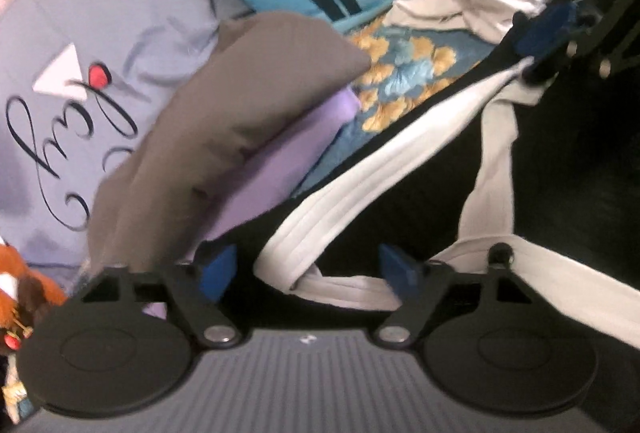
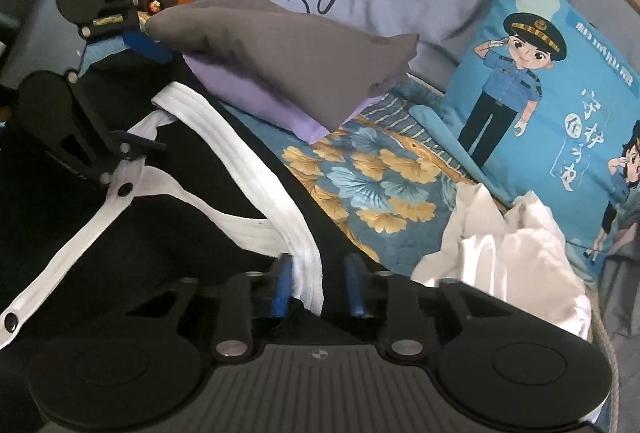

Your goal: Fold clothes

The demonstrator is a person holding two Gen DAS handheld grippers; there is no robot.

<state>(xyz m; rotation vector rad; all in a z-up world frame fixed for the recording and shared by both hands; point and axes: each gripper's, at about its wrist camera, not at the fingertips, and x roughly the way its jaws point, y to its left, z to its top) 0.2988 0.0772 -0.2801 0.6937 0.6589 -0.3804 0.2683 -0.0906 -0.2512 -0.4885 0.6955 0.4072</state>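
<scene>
Ahead of your right gripper [image 2: 318, 291] you see a black garment [image 2: 168, 233] with white ribbed trim, a grey cushion [image 2: 288, 53] on lilac, and teal bedding [image 2: 376, 177] with gold-and-blue flowers.

left gripper [image 1: 310, 271]: black linkage arms, blue finger pads [image 1: 218, 269], silver pivot screws, two round black discs, grey ribbed body. right gripper [image 2: 318, 291]: same build, blue pads, small round logo on ribbed body.
</scene>
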